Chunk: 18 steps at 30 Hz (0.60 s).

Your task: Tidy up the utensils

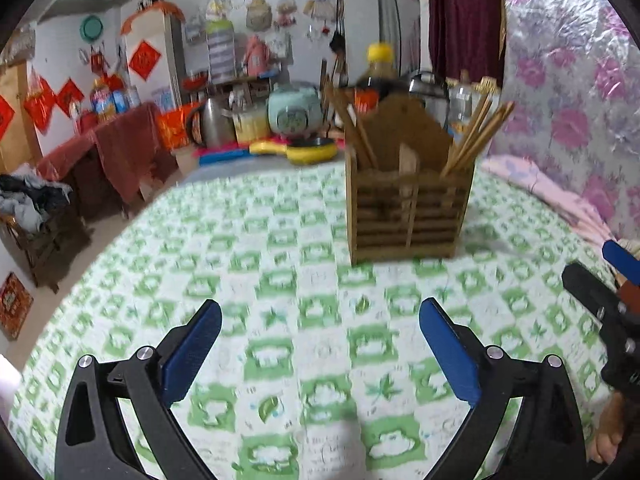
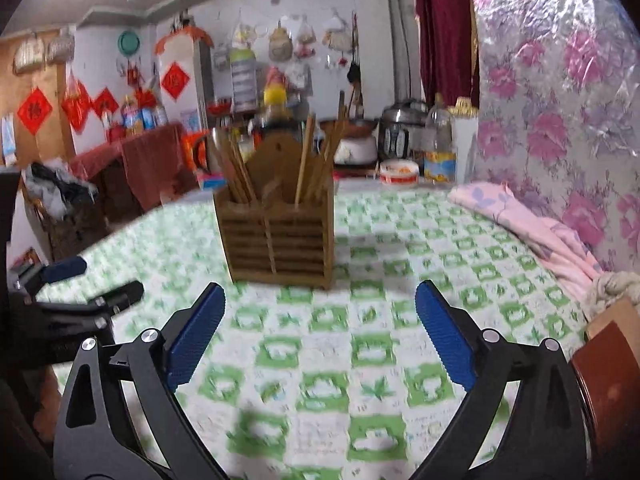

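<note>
Left wrist view: the left tool (image 1: 320,336) gapes wide and empty at lower centre. The holder (image 1: 408,208) stands mid-frame on the worktop (image 1: 240,280), chopsticks (image 1: 476,136) upright in both compartments, seemingly sorted. The right tool (image 2: 320,332) is likewise wide and empty.

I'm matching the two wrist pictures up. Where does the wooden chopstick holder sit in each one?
Left wrist view: chopstick holder right of centre, upper half, on the green checked tablecloth.
Right wrist view: chopstick holder left of centre, just beyond the open jaws.
Shared landmark: the pink folded cloth by the floral wall, right of the holder in both.
</note>
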### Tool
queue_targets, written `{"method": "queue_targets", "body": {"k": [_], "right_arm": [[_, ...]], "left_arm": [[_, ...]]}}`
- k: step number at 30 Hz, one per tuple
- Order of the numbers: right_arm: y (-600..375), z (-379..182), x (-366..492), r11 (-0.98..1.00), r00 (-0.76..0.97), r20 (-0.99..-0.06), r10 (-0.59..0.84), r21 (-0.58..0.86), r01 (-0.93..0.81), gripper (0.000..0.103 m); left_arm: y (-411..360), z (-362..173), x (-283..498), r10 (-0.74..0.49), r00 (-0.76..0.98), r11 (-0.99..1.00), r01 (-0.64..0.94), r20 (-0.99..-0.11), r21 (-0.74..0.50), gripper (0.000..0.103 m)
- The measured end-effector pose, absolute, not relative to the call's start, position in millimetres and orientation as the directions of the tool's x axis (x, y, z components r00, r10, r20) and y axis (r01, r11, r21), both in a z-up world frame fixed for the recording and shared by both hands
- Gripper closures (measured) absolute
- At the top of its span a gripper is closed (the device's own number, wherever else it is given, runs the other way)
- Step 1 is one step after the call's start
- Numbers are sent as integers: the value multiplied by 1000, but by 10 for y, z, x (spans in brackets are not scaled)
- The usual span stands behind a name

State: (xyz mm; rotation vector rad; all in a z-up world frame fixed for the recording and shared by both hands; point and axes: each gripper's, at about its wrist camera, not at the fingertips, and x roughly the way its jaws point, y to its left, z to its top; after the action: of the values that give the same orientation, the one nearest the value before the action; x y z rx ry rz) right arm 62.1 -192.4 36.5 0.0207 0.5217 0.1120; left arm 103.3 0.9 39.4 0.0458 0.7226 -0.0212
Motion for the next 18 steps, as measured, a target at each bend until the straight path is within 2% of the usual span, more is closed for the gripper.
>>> {"method": "queue_targets", "body": {"k": [4, 8, 18], "right_arm": [[-1908, 236, 605, 993, 828, -550, 109, 24, -115, 8], [-1913, 230, 593, 996, 834, -545, 81, 4, -94, 7], [-2003, 254, 590, 998, 841, -536, 65, 33, -56, 7]], "left_arm": [[16, 286, 991, 0, 732, 999, 29, -681, 31, 6], [-10, 283, 895, 34, 754, 998, 12, -656, 66, 6], [6, 393, 801, 47, 784, 998, -7, -619, 67, 6]]}}
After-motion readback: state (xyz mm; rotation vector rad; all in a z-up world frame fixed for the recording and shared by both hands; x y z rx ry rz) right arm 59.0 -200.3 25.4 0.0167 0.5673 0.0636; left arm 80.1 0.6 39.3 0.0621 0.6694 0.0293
